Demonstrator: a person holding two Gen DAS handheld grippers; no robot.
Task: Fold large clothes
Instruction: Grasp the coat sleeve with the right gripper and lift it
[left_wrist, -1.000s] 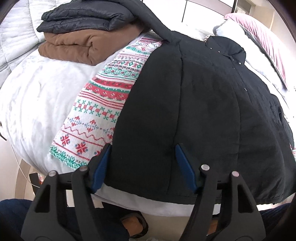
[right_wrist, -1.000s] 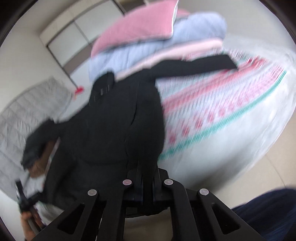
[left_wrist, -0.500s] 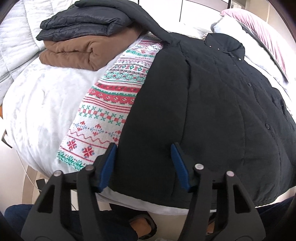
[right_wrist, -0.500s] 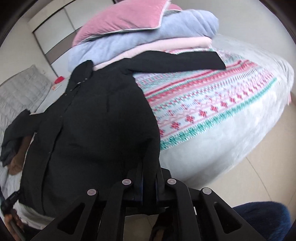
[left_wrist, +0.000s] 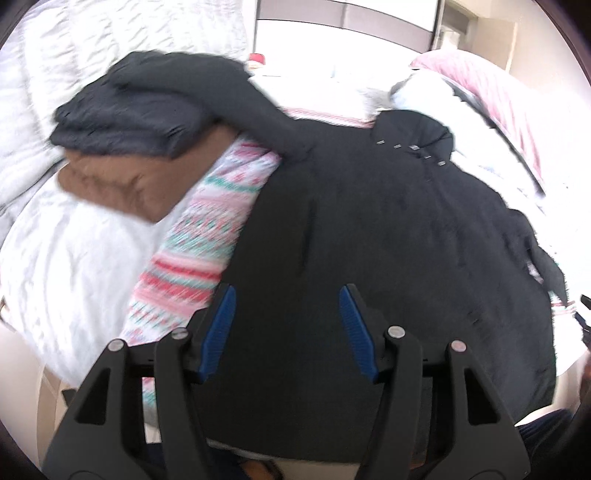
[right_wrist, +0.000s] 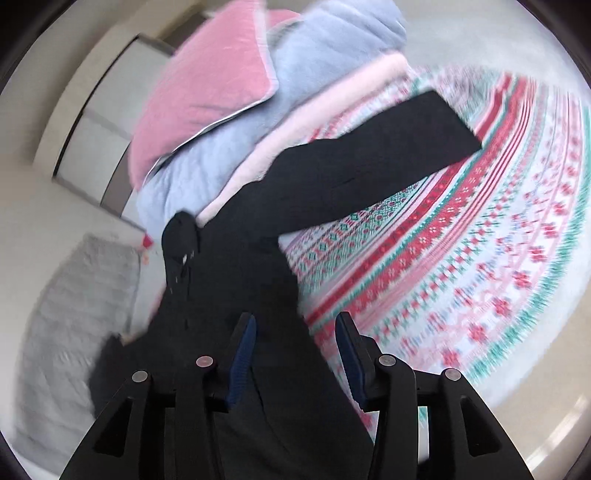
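Fingers of left hand-held gripper (left_wrist: 287, 290) and right hand-held gripper (right_wrist: 295, 317) spread apart over black coat (left_wrist: 388, 240).

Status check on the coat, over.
Left gripper open, right gripper open. Black coat spread flat, unfolded. One sleeve draped over folded stack.

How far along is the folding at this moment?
Done: a dark folded garment sits stacked on a brown folded garment. In hand: nothing; the left gripper and right gripper are open over the black coat. Left: the coat lies spread flat, one sleeve outstretched.
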